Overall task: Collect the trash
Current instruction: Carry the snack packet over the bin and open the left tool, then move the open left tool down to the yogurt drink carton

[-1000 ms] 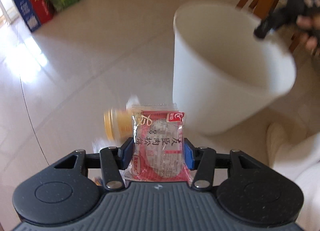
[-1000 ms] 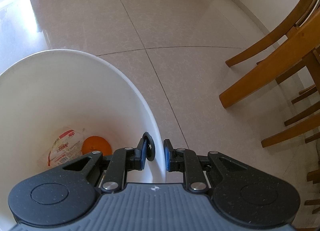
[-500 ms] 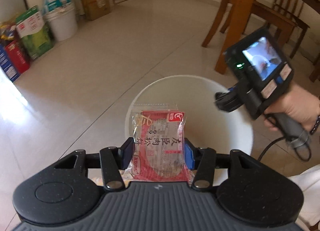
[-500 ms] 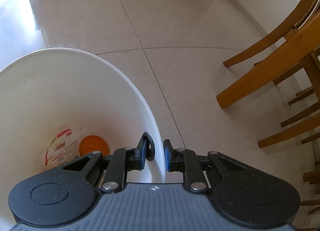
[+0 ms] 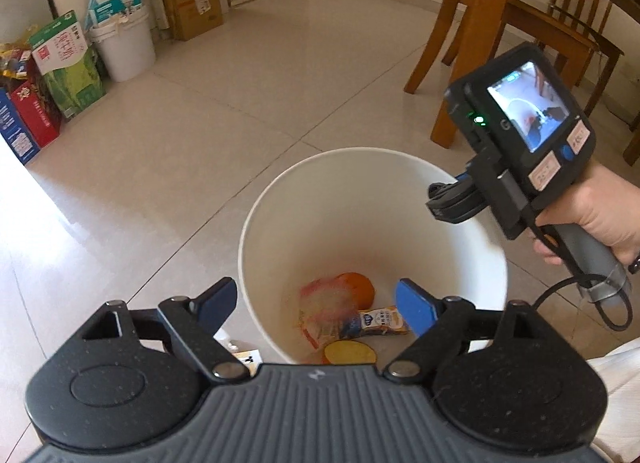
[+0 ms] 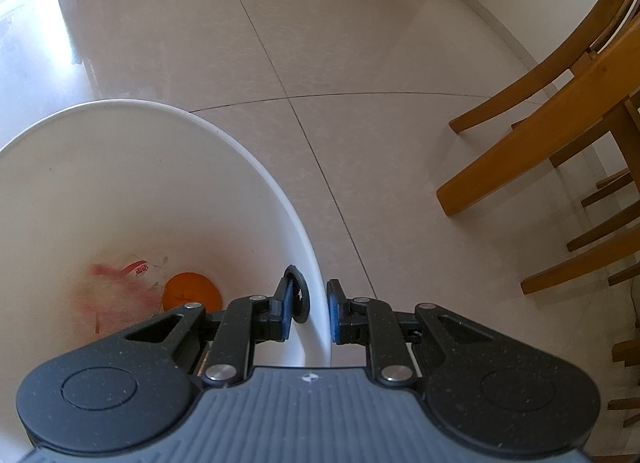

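Observation:
A white trash bin (image 5: pixel 280 191) stands on the tiled floor below me. My left gripper (image 5: pixel 316 305) hangs over its mouth, jaws opening, with nothing between them. A red snack packet (image 5: pixel 324 309) lies blurred inside the bin beside an orange lid (image 5: pixel 358 285) and a small blue and orange wrapper (image 5: pixel 380 321). My right gripper (image 6: pixel 308 309) is shut on the bin's rim (image 6: pixel 316 295), one finger inside the wall and one outside. In the right wrist view the packet (image 6: pixel 120 287) and orange lid (image 6: pixel 192 291) lie at the bottom.
Wooden chair legs (image 6: pixel 532 143) stand right of the bin. Boxes (image 5: pixel 60 63), a white bucket (image 5: pixel 124 47) and a cardboard carton (image 5: pixel 192 7) line the far wall. A hand (image 5: pixel 600 215) holds the right gripper's handle. Something yellow and white (image 5: pixel 244 357) lies on the floor by the bin.
My left gripper carried the red packet over the bin, then opened; the packet dropped inside. The right gripper kept its hold on the rim.

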`<state>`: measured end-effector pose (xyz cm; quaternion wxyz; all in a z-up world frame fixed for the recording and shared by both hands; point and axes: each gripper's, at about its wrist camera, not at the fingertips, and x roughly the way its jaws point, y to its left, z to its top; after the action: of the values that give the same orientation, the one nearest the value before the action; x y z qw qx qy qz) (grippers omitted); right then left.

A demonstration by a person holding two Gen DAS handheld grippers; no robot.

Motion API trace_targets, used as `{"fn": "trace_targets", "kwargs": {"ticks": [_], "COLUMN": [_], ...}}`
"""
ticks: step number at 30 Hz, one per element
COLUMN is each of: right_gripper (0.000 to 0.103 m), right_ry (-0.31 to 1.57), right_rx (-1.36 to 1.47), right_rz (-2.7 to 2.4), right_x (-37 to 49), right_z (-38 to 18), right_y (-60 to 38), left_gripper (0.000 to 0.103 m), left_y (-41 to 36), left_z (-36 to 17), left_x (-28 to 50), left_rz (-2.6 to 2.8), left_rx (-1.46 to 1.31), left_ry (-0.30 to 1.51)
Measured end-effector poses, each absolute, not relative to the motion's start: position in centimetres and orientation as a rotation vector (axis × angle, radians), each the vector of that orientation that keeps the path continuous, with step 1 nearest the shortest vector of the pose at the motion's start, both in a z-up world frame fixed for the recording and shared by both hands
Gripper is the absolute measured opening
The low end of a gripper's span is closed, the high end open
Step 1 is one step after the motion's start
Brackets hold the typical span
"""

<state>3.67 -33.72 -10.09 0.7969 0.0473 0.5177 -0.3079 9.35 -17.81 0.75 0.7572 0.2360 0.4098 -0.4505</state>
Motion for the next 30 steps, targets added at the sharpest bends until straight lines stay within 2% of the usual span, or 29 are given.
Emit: {"fn": "trace_targets", "kwargs": {"ticks": [4, 17, 30], "right_gripper": [0.021, 0.021, 0.021], "right_ry": [1.112, 1.112, 1.109], "right_rx": [0.099, 0.093, 0.081], "right_rz": [-0.661, -0.661, -0.667], "right_x": [3.7, 3.7, 3.7], "right_z": [-10.2, -10.2, -10.4], "right_y": [-33.8, -33.7, -33.2], "left_gripper": [0.09, 0.091, 0.091], "left_y": [-16.7, -9.5, 0.1], "left_z": [0.7, -2.1, -13.0], "left_x": [9.6, 12.8, 15.1], "left_rz": [-0.949, -0.729, -0.383], "left_rx": [0.498, 0.364, 0.207], "left_ry": [0.896, 0.974, 1.103]}}
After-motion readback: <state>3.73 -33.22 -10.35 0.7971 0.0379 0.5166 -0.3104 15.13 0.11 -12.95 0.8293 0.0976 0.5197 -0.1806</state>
